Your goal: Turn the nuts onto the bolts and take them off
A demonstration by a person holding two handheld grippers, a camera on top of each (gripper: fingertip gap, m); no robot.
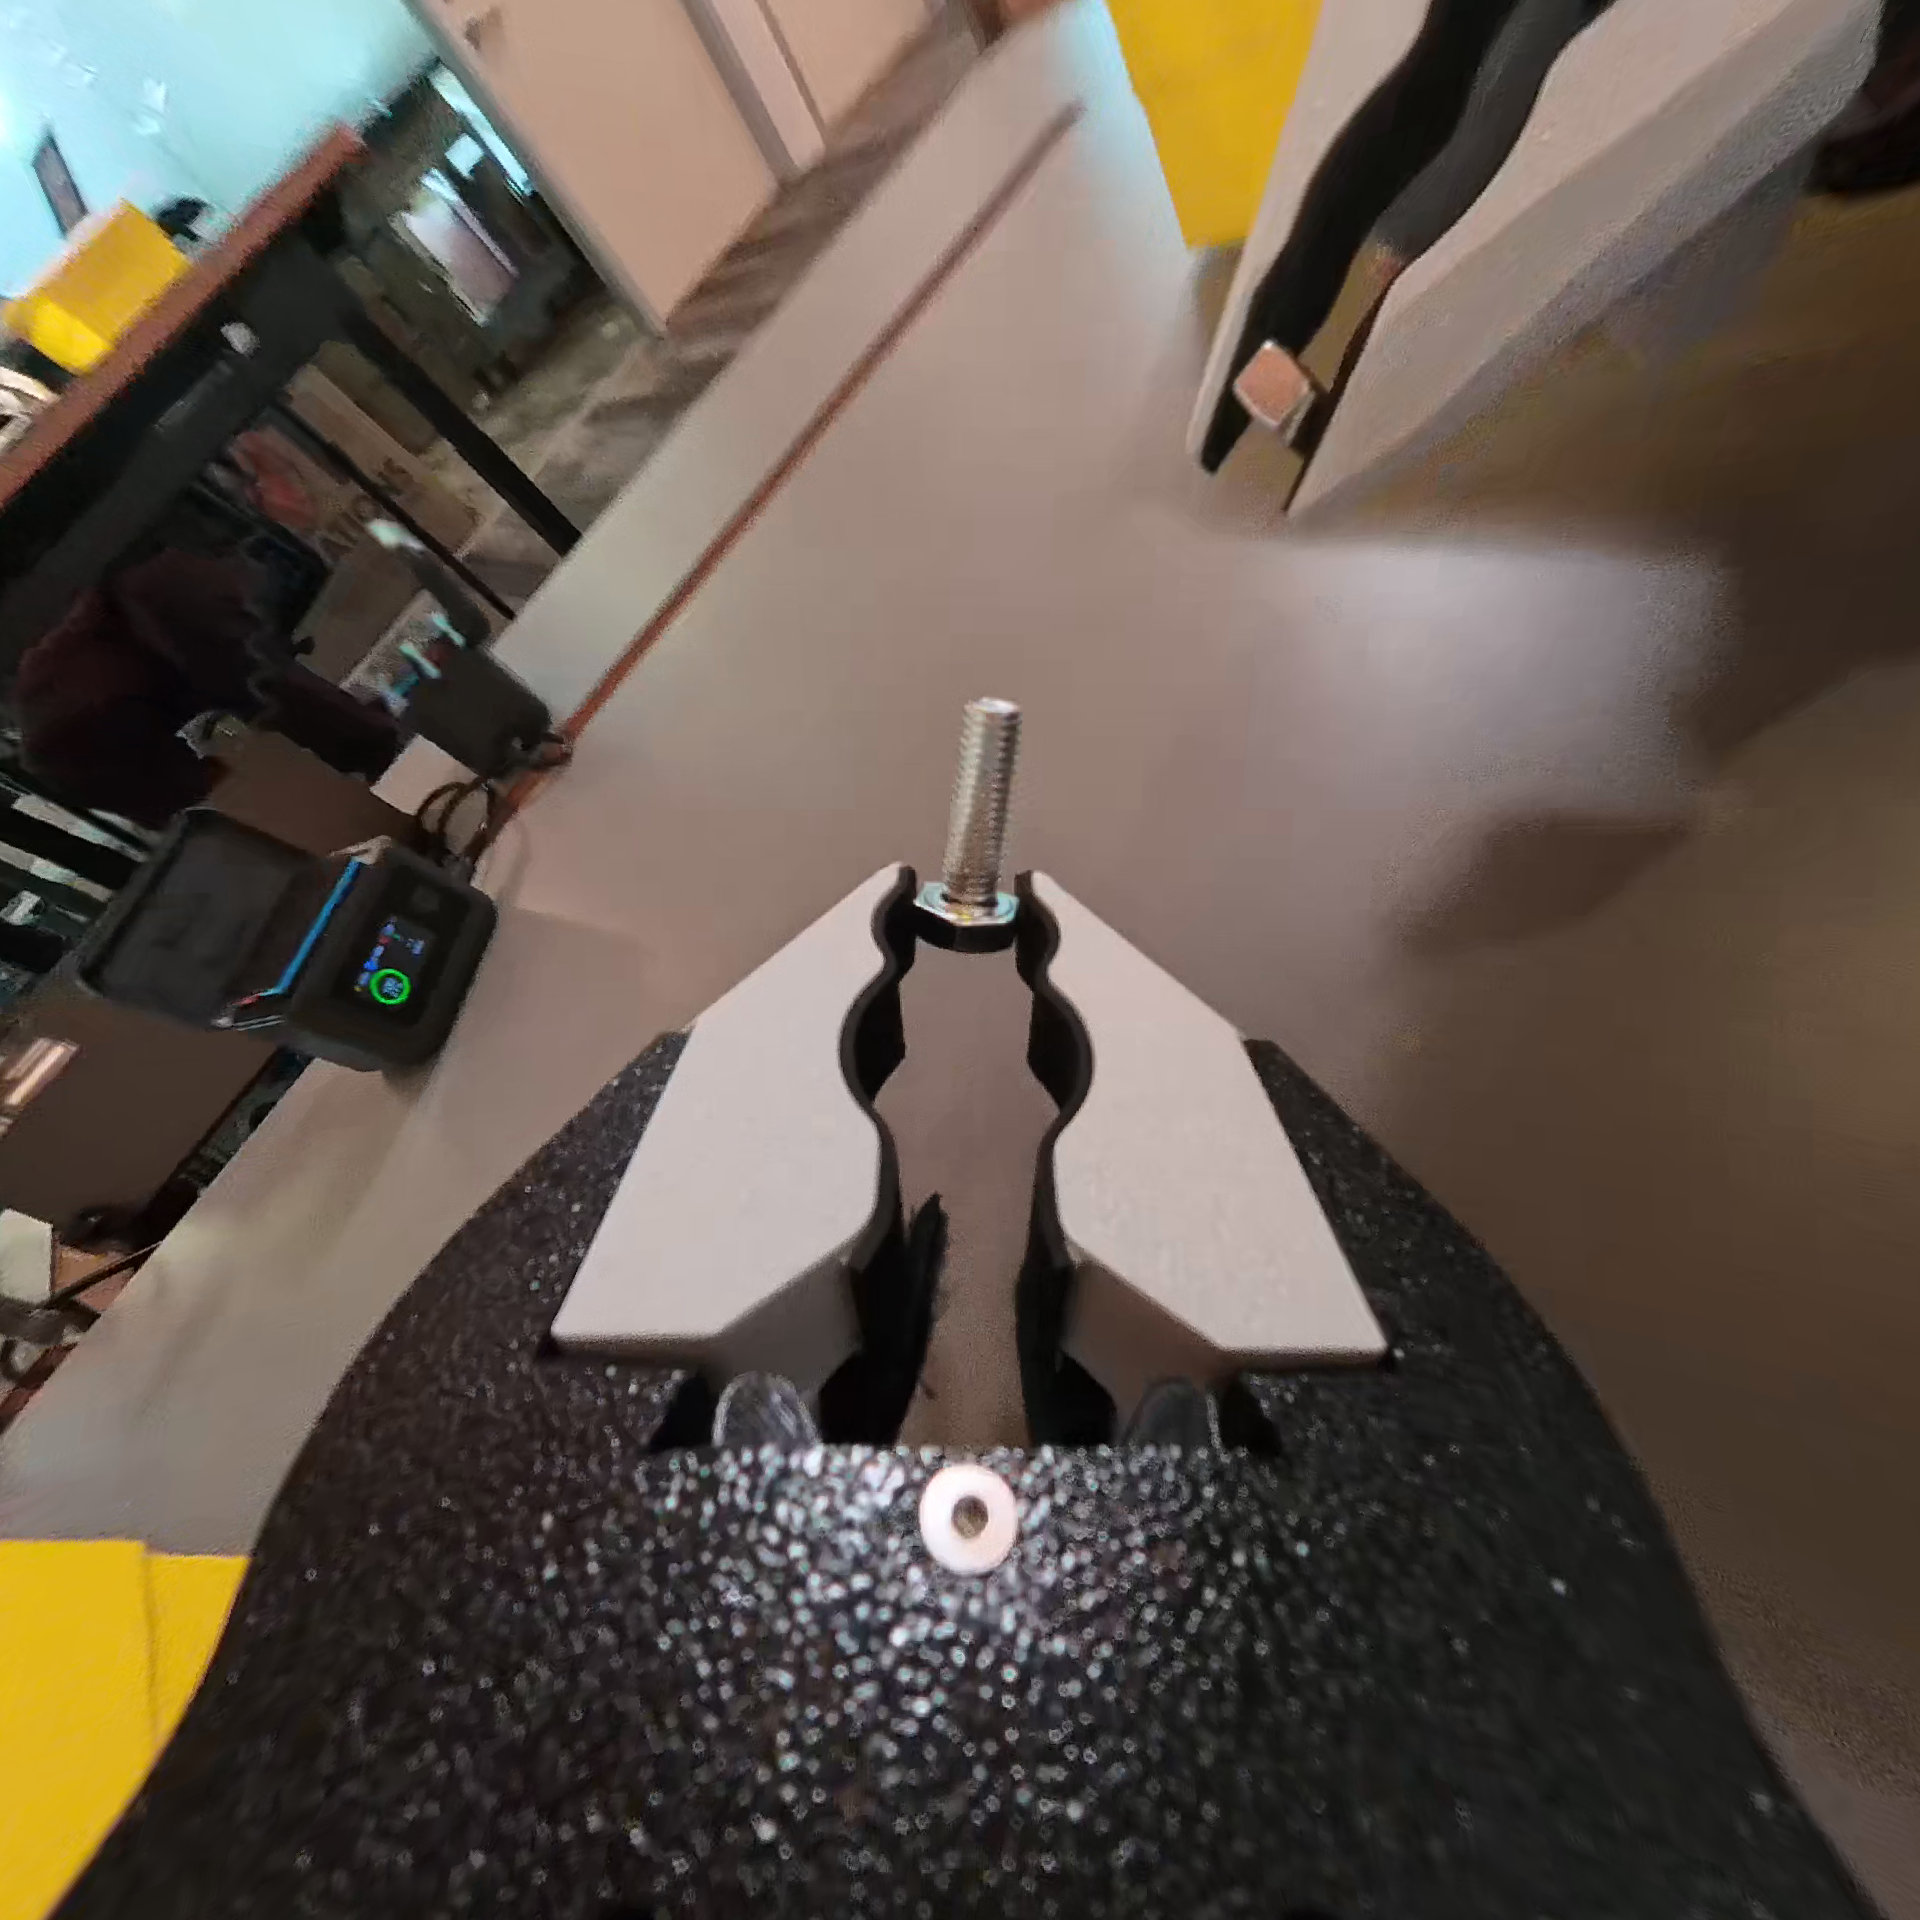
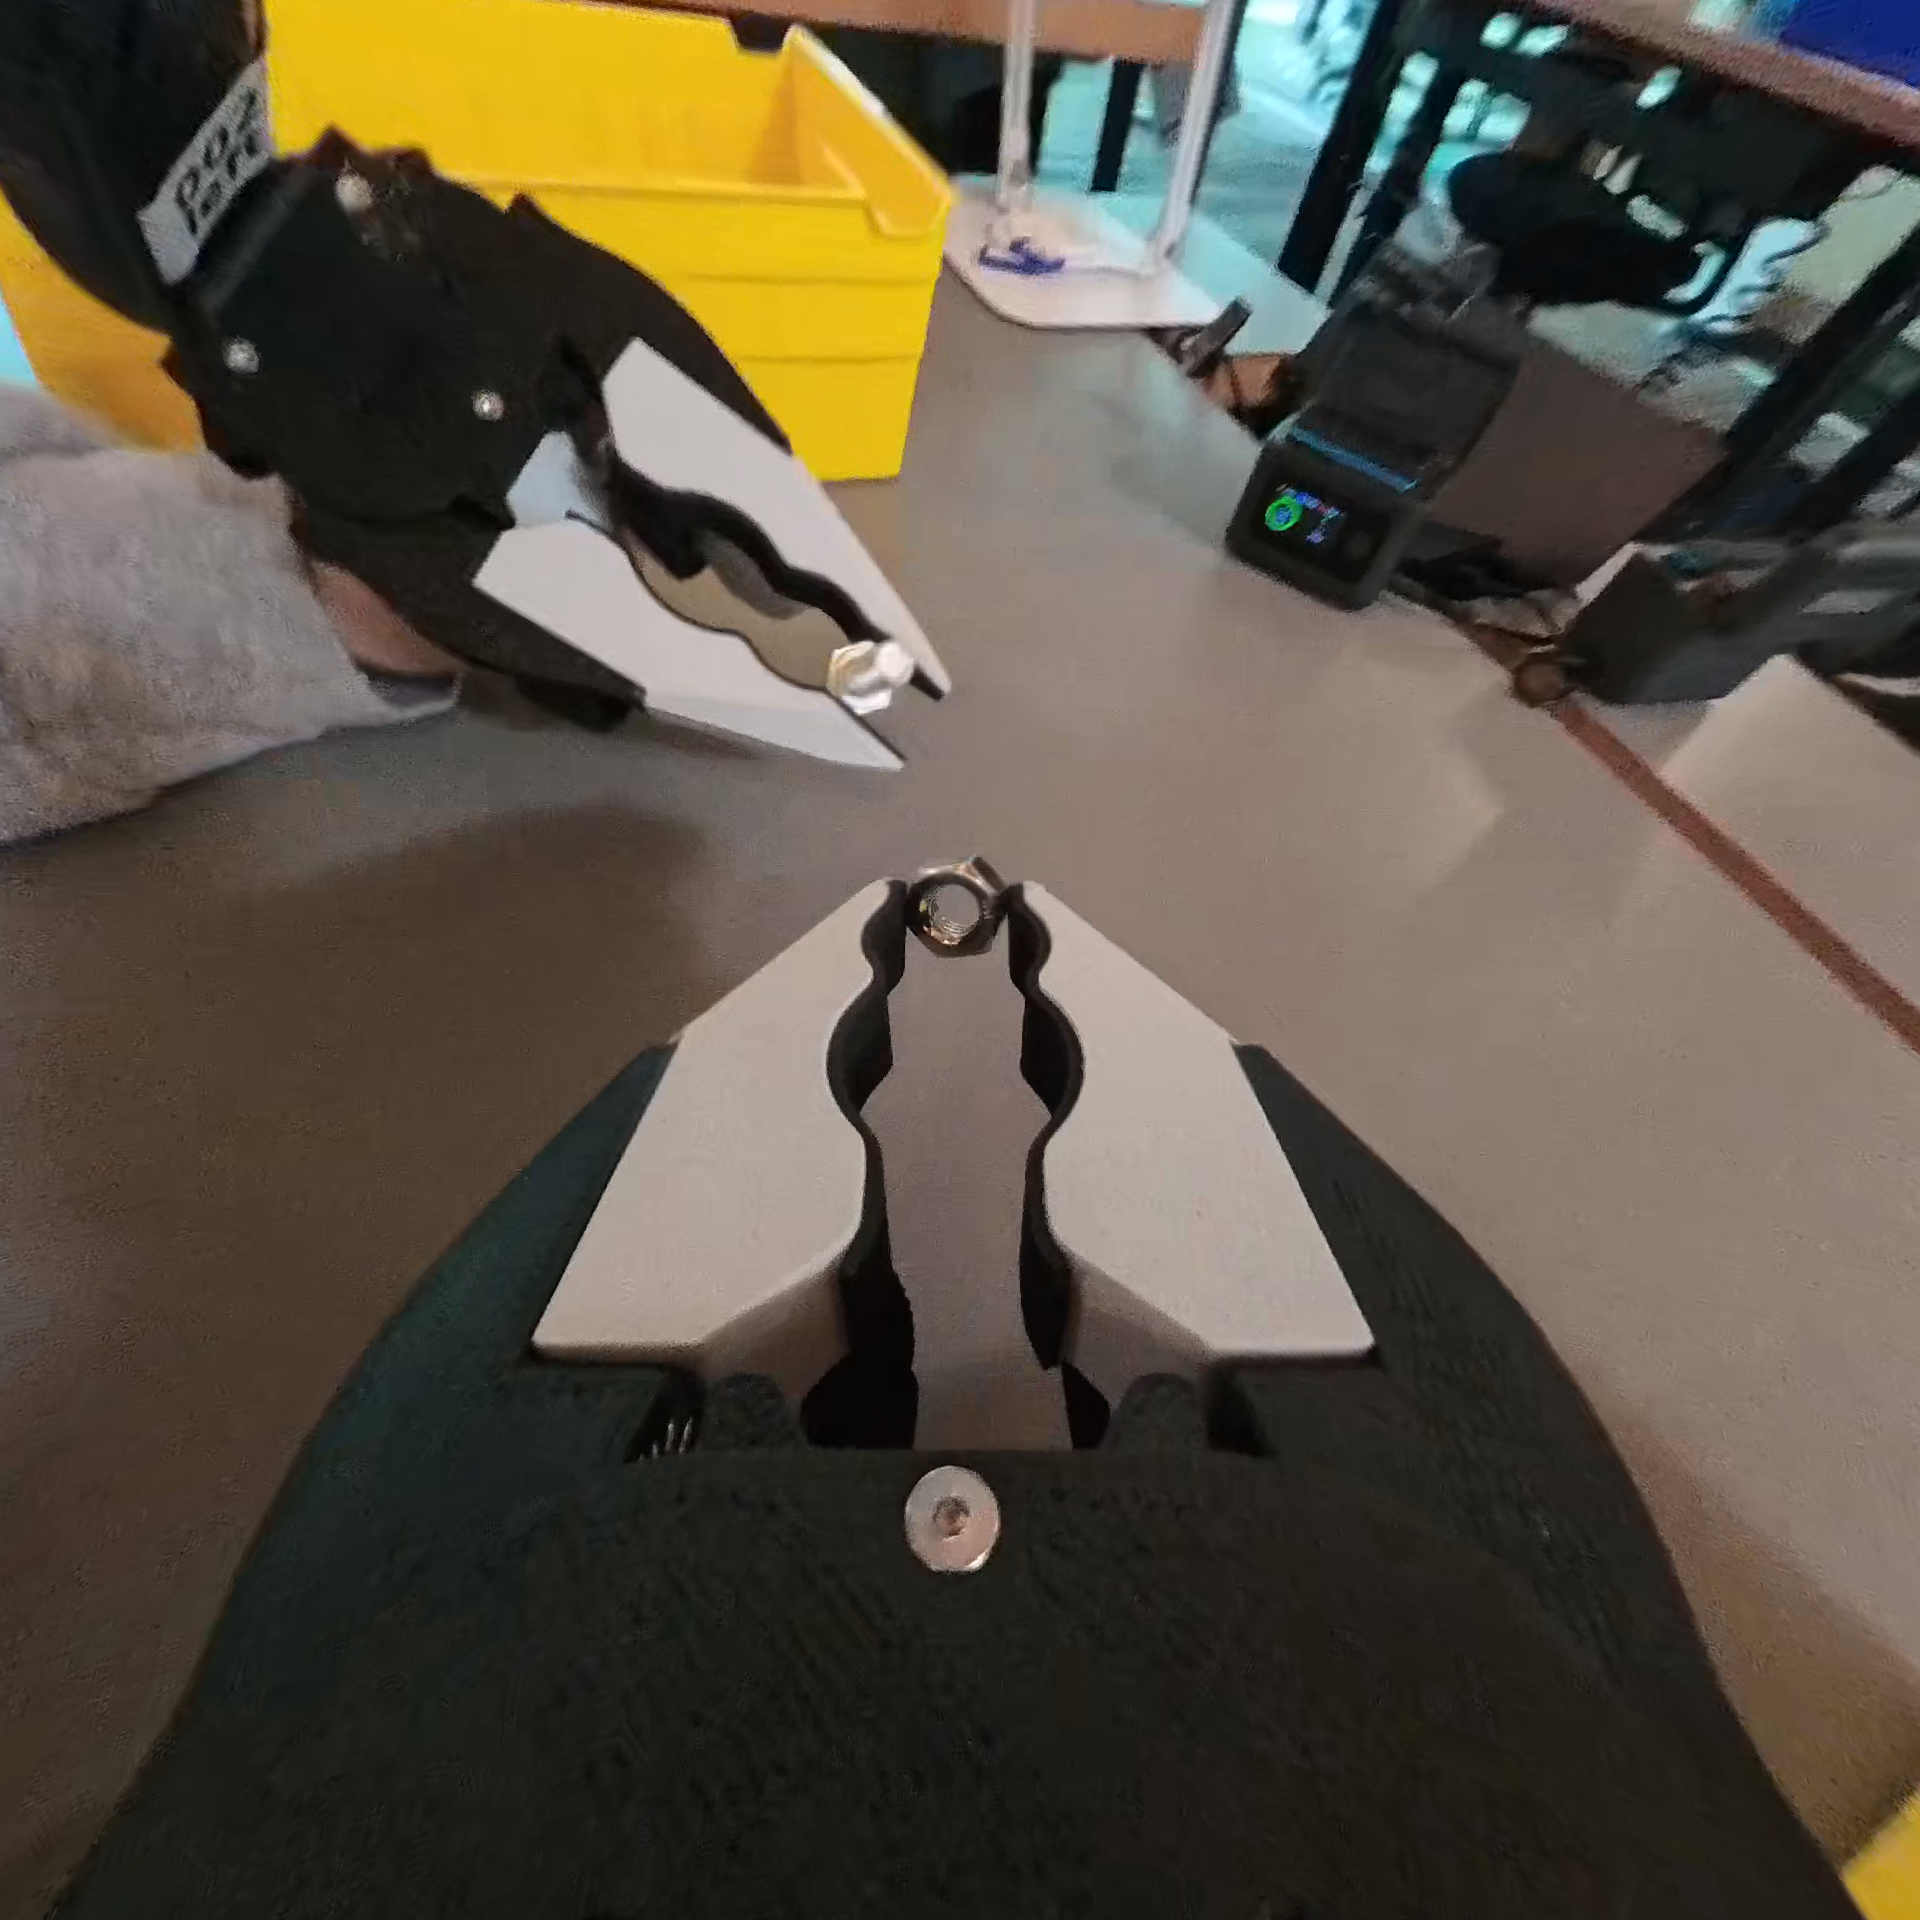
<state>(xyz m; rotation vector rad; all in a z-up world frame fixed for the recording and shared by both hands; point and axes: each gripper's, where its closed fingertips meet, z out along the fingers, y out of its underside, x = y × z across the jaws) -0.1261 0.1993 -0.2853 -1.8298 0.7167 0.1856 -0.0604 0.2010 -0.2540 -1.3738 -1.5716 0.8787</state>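
My left gripper (image 1: 968, 906) is shut on the hex head of a silver bolt (image 1: 979, 798), whose threaded shank points away from the camera over the grey table. My right gripper (image 2: 954, 906) is shut on a silver hex nut (image 2: 952, 916), its threaded hole facing the camera. In the left wrist view the right gripper (image 1: 1270, 416) hangs at the upper right with the nut (image 1: 1273, 387) at its tips, well apart from the bolt. In the right wrist view the left gripper (image 2: 883, 675) sits at the upper left with the bolt (image 2: 871, 671) in its tips.
A yellow bin (image 2: 665, 208) stands on the grey table (image 2: 1247, 935) behind the left gripper. A small black device with a lit screen (image 2: 1340, 499) sits near the table's far edge, also in the left wrist view (image 1: 301, 935). A grey sleeve (image 2: 125, 623) lies at left. One gripper's finger ends stand about 8 cm off the other's.
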